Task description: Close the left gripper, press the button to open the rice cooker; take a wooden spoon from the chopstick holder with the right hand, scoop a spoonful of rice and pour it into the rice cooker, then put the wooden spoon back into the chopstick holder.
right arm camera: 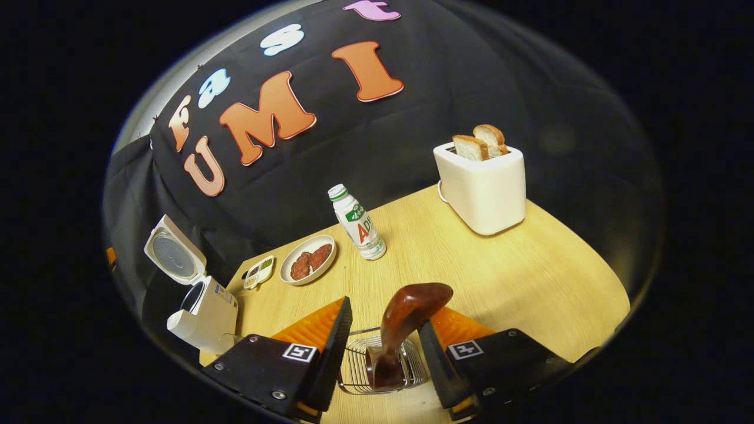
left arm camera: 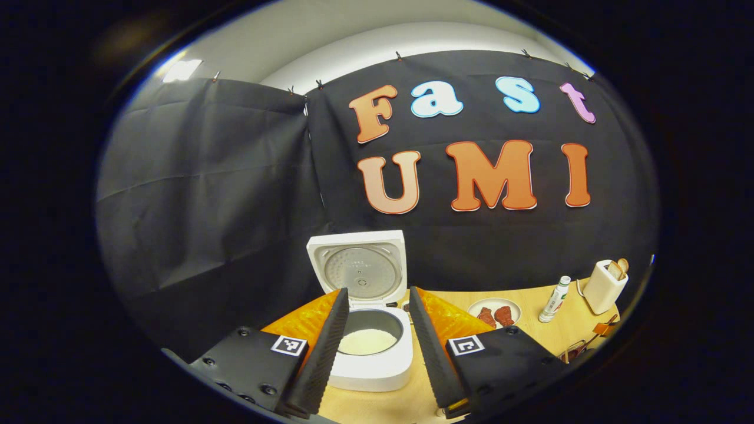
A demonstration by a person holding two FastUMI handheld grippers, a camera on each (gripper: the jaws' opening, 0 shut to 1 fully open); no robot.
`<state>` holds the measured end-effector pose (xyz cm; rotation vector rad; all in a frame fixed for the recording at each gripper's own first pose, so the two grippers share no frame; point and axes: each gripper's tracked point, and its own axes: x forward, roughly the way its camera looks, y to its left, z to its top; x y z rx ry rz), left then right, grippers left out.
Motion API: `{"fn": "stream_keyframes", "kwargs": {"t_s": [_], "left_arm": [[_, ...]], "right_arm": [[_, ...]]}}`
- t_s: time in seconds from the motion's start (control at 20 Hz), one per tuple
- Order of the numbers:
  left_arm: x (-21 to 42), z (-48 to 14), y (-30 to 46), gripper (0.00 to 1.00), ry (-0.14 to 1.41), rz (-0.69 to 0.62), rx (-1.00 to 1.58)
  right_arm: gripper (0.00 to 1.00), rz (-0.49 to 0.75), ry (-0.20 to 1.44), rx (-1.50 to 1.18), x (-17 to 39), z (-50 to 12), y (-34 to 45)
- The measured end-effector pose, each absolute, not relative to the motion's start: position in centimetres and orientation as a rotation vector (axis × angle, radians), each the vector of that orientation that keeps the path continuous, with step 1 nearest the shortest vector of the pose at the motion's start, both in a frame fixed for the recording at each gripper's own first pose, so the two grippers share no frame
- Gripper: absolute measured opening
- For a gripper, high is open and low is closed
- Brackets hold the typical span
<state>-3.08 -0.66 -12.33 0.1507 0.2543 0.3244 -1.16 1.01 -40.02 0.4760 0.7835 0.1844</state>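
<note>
Spoon stands in wire holder between right gripper fingers, jaws apart, not gripping. Left gripper view: cooker lid up, rice inside, left gripper released above it. Right gripper view: bare table before toaster.

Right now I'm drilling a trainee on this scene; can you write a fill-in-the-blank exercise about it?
1. The rice cooker has its lid ____.
2. The toaster holds two slices of ____.
3. The spoon stands in the wire ____, between the right gripper fingers.
4. The bottle stands between the plate and the ____.

Missing words: open; bread; holder; toaster
</note>
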Motion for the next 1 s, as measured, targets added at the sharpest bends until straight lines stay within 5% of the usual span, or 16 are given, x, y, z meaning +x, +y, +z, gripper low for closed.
{"fn": "stream_keyframes", "kwargs": {"t_s": [0.05, 0.1, 0.15, 0.4, 0.75, 1.0], "left_arm": [[-3.0, -12.4, -1.2, 0.73, 0.257, 0.320, 0.161], [-3.0, -12.4, -1.8, 0.75, 0.259, 0.315, 0.168], [-2.7, -12.3, -2.4, 0.73, 0.258, 0.307, 0.171], [-2.0, -12.4, -5.4, 0.76, 0.258, 0.254, 0.204], [-2.0, -14.3, -6.8, 0.76, 0.282, 0.220, 0.223], [-1.5, -15.3, -6.2, 0.76, 0.289, 0.189, 0.194]], "right_arm": [[0.64, 0.179, 0.781, 0.482, -1.2, -40.5, 0.8], [0.51, 0.172, 0.775, 0.485, -1.1, -40.8, 0.8], [0.55, 0.168, 0.776, 0.488, -1.0, -41.2, 0.7], [0.20, 0.176, 0.775, 0.522, -1.5, -41.8, 1.1], [0.10, 0.171, 0.792, 0.535, -2.5, -41.2, 1.0], [0.14, 0.145, 0.741, 0.521, -2.8, -39.6, 0.8]]}}
